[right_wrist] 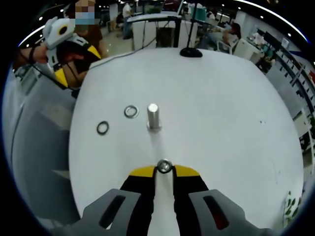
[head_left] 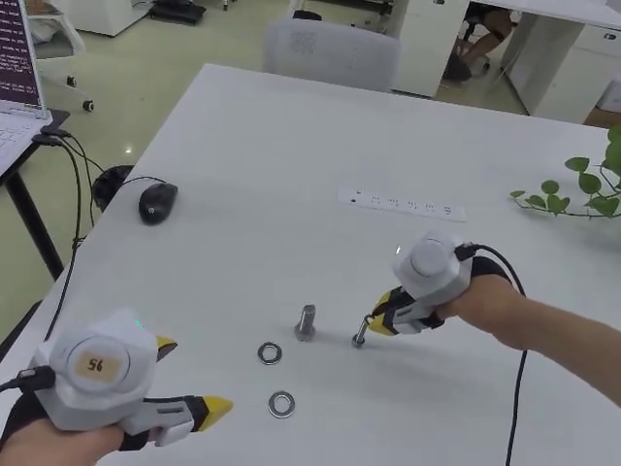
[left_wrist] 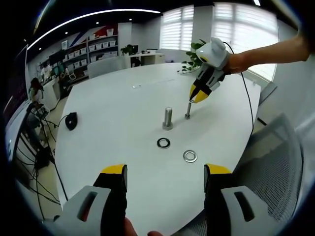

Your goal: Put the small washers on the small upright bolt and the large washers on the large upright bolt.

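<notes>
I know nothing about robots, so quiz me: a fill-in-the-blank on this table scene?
1. ___ washers lie loose on the table.
2. The left gripper has its jaws ___.
3. The right gripper is at the top of the ___ bolt.
Missing: two; open; small.

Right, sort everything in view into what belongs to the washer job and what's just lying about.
For the job: large bolt, small bolt, washer by the large bolt, washer nearer the person, what looks like a small washer in the right gripper.

Lying about: mouse, power strip, plant, laptop, chair.
</notes>
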The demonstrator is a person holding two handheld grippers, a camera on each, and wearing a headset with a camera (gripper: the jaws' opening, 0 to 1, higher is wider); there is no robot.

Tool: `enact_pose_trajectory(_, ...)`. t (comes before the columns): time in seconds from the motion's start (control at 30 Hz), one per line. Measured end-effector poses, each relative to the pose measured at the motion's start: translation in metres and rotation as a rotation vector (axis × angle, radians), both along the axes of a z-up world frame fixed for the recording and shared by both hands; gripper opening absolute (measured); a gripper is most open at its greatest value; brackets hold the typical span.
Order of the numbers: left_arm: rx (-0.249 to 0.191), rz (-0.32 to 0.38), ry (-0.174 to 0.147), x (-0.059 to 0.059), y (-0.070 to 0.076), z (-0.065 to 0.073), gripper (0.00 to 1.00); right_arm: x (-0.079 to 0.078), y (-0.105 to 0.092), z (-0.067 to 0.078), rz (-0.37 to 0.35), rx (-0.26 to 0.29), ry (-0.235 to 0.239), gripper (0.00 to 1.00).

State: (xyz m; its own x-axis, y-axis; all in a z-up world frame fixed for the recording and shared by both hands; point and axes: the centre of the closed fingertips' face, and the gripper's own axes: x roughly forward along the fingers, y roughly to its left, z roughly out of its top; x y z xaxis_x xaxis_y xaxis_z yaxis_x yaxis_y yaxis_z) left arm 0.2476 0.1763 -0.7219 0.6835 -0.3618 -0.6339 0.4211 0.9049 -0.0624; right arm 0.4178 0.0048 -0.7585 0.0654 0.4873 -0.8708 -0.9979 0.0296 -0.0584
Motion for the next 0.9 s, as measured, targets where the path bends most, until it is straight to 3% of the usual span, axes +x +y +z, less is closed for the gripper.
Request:
enact_pose_trajectory(0.2,0.000,0.004,0.003,-0.0008,0.0023,-0.0011,0.63,0.0000,0.0045,-0.0004,0.010,-0.007,0.003,0.14)
enact_pose_trajectory(0.6,-0.005,0.013,0.003,-0.0018,0.0052,-0.0010,0.63,0.0009,0.0042,-0.0059,0.056,-0.073,-0.011,0.14)
enact_pose_trajectory(0.9,-0.006,0.017,0.004,-0.0033,0.0068,-0.0022,0.63,-0.0001,0.0051,-0.0101,0.064,-0.084,-0.004,0.14)
